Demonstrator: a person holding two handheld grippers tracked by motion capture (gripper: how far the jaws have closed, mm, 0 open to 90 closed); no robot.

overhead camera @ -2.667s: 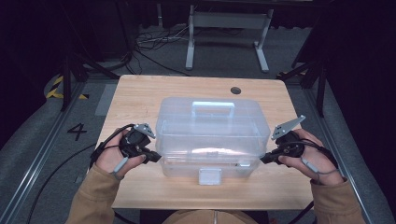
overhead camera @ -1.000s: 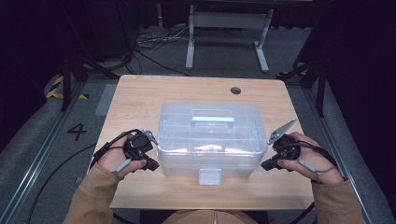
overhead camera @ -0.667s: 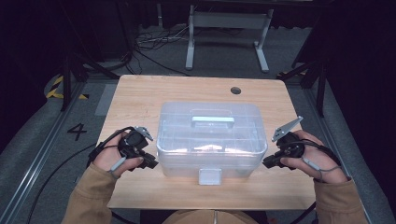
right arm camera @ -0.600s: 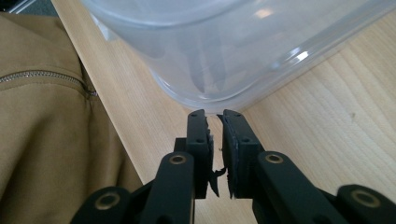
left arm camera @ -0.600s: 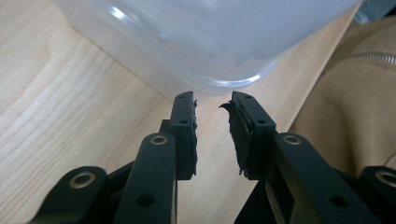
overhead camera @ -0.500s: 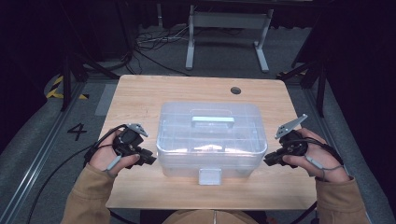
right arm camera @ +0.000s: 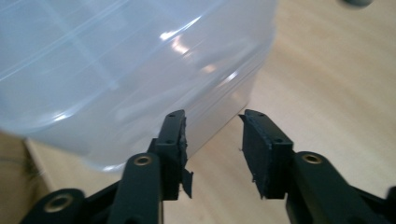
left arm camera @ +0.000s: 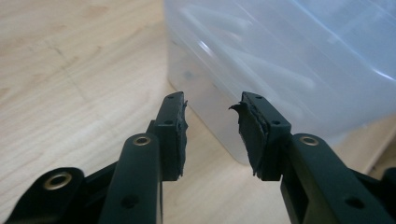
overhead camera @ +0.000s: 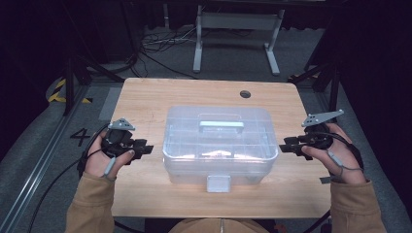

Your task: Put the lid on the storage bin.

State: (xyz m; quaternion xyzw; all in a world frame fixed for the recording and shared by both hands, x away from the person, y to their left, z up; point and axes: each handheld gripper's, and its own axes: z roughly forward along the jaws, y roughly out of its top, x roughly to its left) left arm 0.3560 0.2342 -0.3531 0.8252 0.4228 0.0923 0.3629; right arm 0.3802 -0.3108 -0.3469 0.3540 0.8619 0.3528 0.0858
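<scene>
A clear plastic storage box (overhead camera: pixel 218 143) with a lid, a pale handle (overhead camera: pixel 221 126) and a front latch (overhead camera: pixel 218 183) rests in the middle of the wooden table (overhead camera: pixel 145 97). My left gripper (overhead camera: pixel 147 148) hangs a short way off the box's left side, its jaws having just been opening, nothing between them. In the left gripper view the box wall (left arm camera: pixel 289 60) stands just beyond the left gripper (left arm camera: pixel 212 128). My right gripper (overhead camera: pixel 283 145) sits just off the box's right side, also having just been opening and empty. The right gripper (right arm camera: pixel 212 140) faces the box corner (right arm camera: pixel 140 70).
A round cable hole (overhead camera: pixel 245 93) lies at the table's far right. A metal stand (overhead camera: pixel 233 29) and loose cables (overhead camera: pixel 160 41) are on the floor behind the table. A "4" mark (overhead camera: pixel 79 137) is on the floor at left.
The box came down to rest on the table. Both grippers let go of its sides, opened and drew outward, away from the box.
</scene>
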